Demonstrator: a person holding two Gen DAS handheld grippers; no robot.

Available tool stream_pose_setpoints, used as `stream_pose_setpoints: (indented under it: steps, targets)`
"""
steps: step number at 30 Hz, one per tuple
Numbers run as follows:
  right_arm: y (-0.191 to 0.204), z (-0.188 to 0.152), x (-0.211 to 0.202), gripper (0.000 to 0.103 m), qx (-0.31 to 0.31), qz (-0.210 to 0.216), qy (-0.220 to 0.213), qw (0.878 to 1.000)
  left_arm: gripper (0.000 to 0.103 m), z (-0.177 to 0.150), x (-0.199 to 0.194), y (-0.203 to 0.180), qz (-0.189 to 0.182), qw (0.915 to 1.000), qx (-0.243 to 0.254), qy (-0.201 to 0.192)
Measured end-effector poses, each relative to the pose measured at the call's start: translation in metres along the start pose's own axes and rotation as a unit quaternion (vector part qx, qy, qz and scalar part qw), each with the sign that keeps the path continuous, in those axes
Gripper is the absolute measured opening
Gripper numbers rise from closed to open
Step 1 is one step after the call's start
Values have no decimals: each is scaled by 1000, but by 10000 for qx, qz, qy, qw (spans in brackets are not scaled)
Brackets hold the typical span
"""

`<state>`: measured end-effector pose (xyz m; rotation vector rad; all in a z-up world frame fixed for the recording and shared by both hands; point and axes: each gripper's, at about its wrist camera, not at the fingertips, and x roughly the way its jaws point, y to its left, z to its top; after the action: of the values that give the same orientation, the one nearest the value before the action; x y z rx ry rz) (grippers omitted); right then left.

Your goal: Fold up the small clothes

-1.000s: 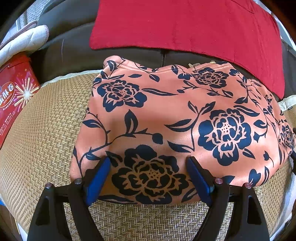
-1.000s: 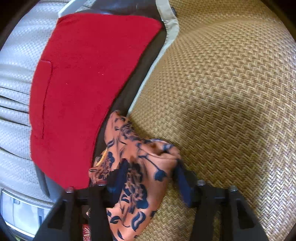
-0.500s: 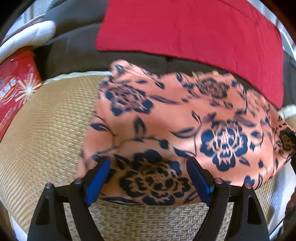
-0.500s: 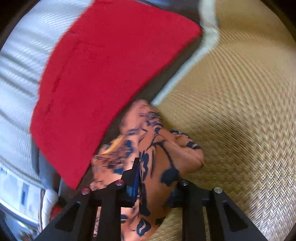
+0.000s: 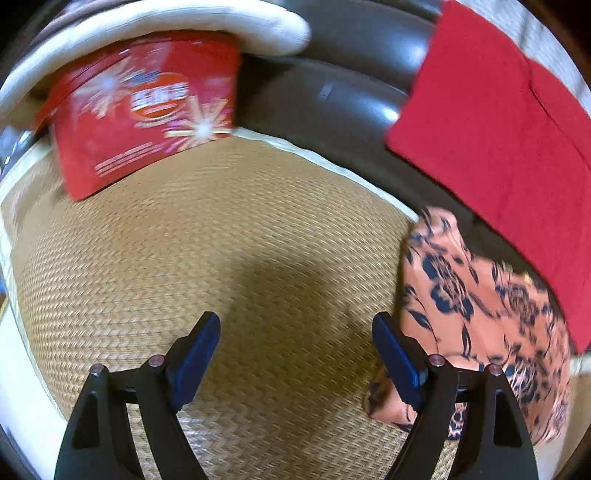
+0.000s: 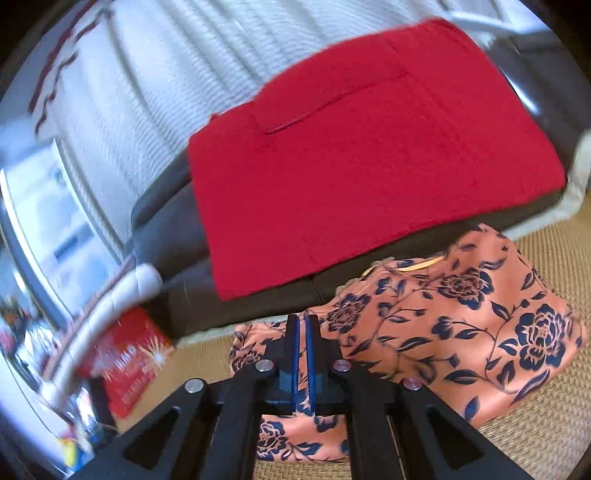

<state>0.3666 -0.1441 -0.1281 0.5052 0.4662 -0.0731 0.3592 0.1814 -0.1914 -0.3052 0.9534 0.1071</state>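
Observation:
The orange garment with dark blue flowers (image 6: 461, 332) lies bunched on the woven mat (image 6: 535, 435) against the dark sofa back. My right gripper (image 6: 302, 319) is shut, its blue pads pressed together on a fold at the garment's left end; cloth shows beyond and beneath the fingers. In the left wrist view the same garment (image 5: 480, 295) sits at the right, partly behind the right finger. My left gripper (image 5: 295, 321) stands wide open over bare mat (image 5: 221, 240) with nothing between its fingers.
A folded red cloth (image 6: 369, 166) (image 5: 498, 129) rests on the dark sofa back (image 5: 332, 92) just behind the garment. A red printed box (image 5: 140, 110) (image 6: 129, 354) leans at the mat's left end under a white cushion (image 5: 184, 22).
My right gripper closed on the garment's fold, rolled and rose. My left gripper swung left off the garment, staying open, and now hangs over bare mat.

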Motion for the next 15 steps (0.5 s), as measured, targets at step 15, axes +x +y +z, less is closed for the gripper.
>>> stream_pose_setpoints:
  steps: [15]
  targets:
    - [-219, -8, -53, 31, 2839, -777, 972, 9507, 85, -51, 4, -108, -567, 9824, 1705, 511]
